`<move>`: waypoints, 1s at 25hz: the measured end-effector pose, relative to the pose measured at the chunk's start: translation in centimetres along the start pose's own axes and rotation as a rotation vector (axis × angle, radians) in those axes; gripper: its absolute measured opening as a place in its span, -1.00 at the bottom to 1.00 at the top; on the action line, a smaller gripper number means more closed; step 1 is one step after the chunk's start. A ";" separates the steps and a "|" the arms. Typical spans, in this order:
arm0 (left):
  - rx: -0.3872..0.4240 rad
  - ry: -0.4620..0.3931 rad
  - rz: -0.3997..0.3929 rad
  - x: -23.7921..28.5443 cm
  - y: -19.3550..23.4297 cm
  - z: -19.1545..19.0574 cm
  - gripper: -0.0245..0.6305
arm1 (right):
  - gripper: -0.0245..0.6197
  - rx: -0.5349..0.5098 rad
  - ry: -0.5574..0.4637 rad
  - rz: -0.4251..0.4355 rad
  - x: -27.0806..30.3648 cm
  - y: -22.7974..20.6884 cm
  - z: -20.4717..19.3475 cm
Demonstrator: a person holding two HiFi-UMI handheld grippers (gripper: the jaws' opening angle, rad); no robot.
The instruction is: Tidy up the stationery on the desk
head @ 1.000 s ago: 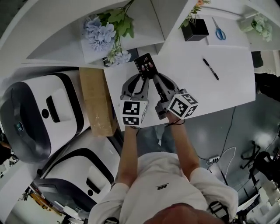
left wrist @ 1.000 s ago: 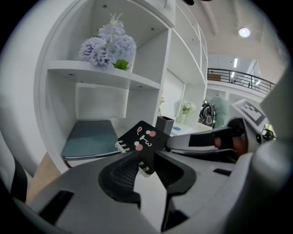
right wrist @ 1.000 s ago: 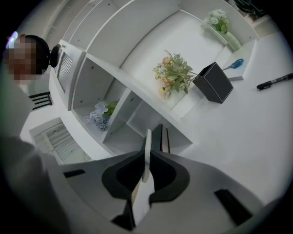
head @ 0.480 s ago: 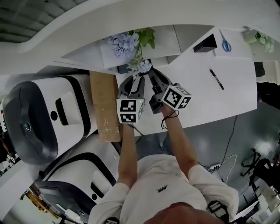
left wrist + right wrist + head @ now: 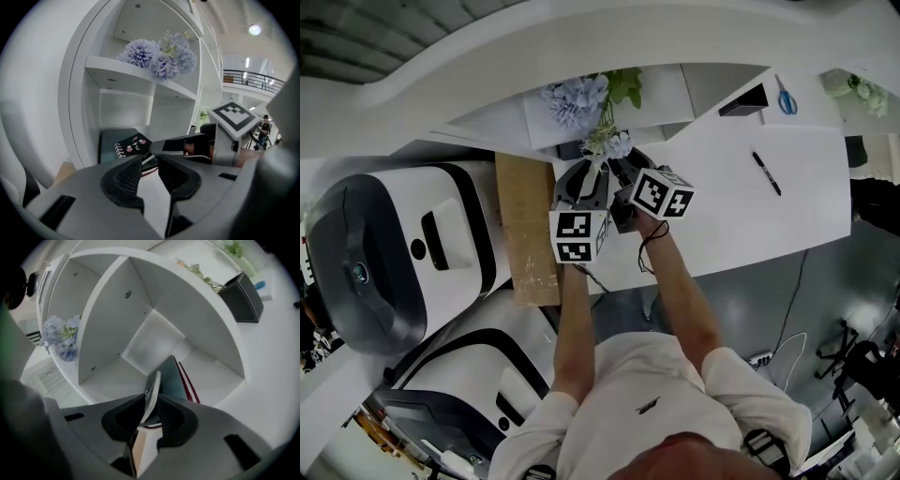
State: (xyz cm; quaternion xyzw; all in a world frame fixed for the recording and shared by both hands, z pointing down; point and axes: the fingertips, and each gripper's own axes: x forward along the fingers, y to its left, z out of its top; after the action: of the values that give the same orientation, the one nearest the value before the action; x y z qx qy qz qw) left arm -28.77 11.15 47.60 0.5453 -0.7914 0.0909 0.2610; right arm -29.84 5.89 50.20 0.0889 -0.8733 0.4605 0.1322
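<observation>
Partly done, seemingly. Spiral notebook pushed into shelf cubby, edge-on between right gripper jaws that have just been opening, pads loose. Left gripper just outside cubby, jaws slightly apart, empty. Left to tidy: black pen and scissors, well right of cubby.

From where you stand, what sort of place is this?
Probably a mock office corner inside a big hall: a white desk with a marker pen and scissors, a curved shelf unit holding pale blue flowers, and a railed balcony under ceiling lights behind.
</observation>
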 end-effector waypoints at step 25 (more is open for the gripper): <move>0.023 -0.001 -0.202 2.8 -13.9 -0.2 -0.93 | -0.55 -0.480 0.001 -0.190 -15.2 -7.4 4.0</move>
State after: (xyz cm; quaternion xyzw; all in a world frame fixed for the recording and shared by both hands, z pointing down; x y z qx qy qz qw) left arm -16.84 3.58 47.24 0.6254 -0.7314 0.0729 0.2619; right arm -13.95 -1.10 49.05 0.1366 -0.9452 0.2254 0.1925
